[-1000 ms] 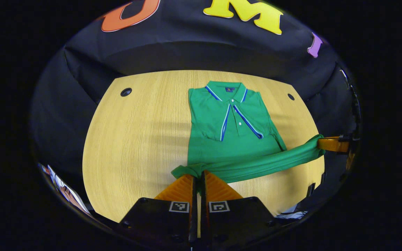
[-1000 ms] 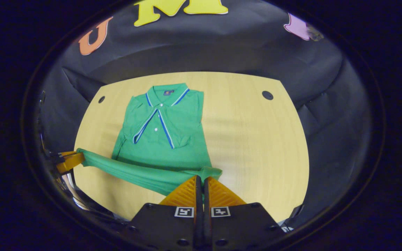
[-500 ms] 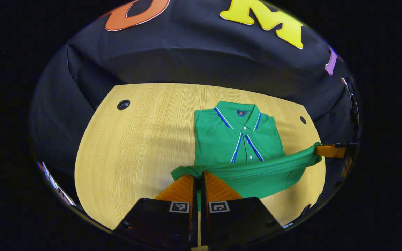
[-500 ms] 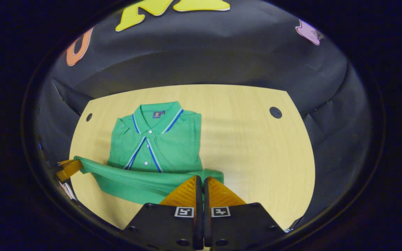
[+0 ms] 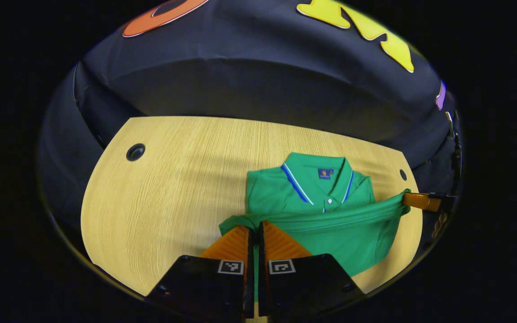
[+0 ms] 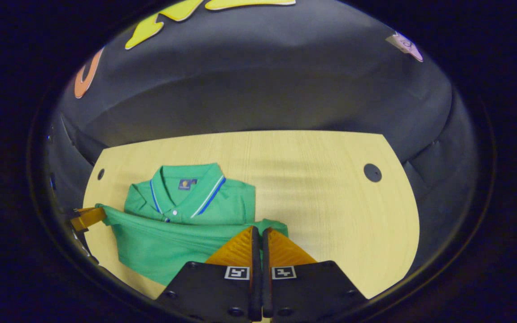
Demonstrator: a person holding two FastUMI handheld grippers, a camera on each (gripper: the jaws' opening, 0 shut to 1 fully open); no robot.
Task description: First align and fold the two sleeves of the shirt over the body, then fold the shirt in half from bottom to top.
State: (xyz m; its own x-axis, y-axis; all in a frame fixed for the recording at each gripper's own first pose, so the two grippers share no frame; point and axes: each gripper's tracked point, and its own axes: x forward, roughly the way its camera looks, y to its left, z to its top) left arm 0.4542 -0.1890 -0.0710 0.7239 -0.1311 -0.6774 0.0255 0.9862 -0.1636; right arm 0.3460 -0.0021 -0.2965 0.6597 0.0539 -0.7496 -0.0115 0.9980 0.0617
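Left gripper view: green polo shirt [image 5: 317, 211], lying on the wooden desk [image 5: 173, 179], collar toward the booth wall. Collar [image 5: 317, 175] flat, with blue and white trim and a small dark tag inside the neck; one white button visible just below it. The shirt's bottom hem [image 5: 330, 220] is raised off the desk and stretched taut across the body just below the collar, the cloth beneath it hanging in a doubled layer. Left gripper [image 5: 253, 231]: fingers pressed together, clamped on the hem corner nearest the camera, a small tuft of green cloth bunched beside the tips. Right gripper [image 5: 420, 201]: at the far end of the hem from the left gripper, holding that corner; the closing of its fingers cannot be judged from here. One dark round hole [image 5: 135, 152] in the desk, well apart from the shirt on the side away from the right gripper; a second, smaller hole [image 5: 403, 174] just beyond the shirt's shoulder. Right gripper view: same shirt [image 6: 182, 224], collar [image 6: 186, 188] flat, hem [image 6: 164, 224] drawn across just below it. Right gripper [image 6: 258, 233]: fingers together, clamped on the near hem corner. Left gripper [image 6: 87, 217]: at the opposite hem corner, cloth pulled to its tip. Desk [image 6: 321, 188] bare beside the shirt, with a round hole [image 6: 372, 172] well away from the collar and a smaller hole [image 6: 101, 174] near it.
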